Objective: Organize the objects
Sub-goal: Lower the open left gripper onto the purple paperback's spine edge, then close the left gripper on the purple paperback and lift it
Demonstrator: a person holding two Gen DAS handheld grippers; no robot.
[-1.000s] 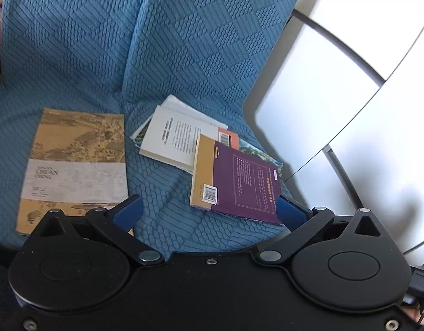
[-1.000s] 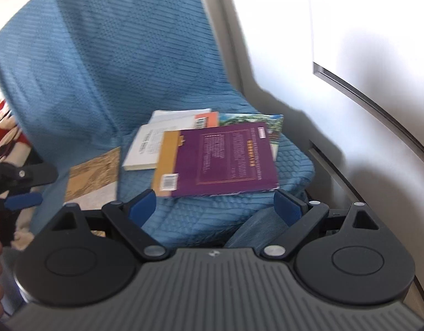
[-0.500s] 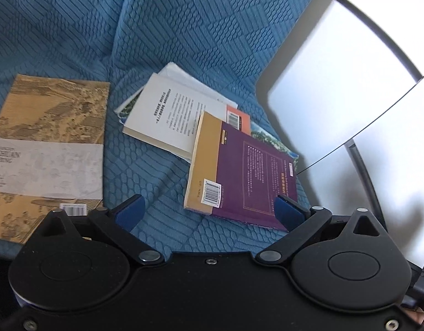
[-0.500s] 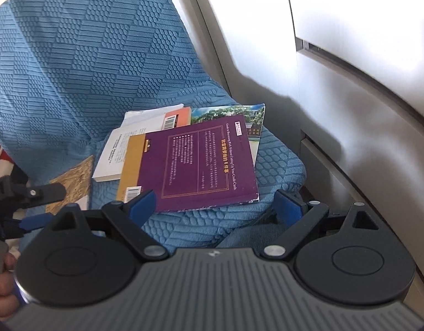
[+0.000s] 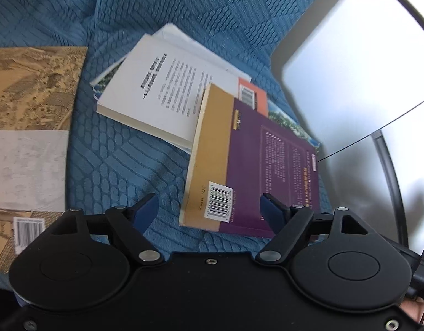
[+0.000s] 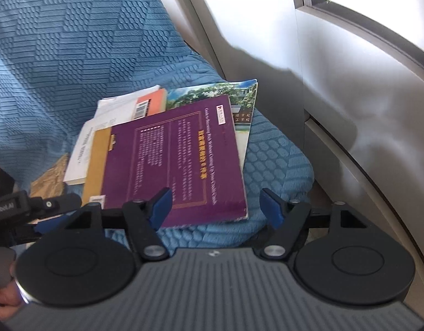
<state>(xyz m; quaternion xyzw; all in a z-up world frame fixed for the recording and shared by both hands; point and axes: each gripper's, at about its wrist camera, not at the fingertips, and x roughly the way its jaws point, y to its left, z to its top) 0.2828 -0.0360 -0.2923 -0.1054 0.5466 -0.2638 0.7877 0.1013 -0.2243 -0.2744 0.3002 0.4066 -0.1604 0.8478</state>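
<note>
Now lower and nearer than a second ago: left gripper (image 5: 209,209) and right gripper (image 6: 214,207), jaws just been closing yet spread, gripping nothing. Flanking the purple book (image 5: 269,171), topmost on a skewed pile on the blue sofa cover (image 5: 123,162), probably to lift it first.

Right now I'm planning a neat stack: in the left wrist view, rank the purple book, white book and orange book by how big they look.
1. Purple book, though nearest the camera.
2. White book, partly covered.
3. Orange book, only a corner shows; true size unsure.
</note>
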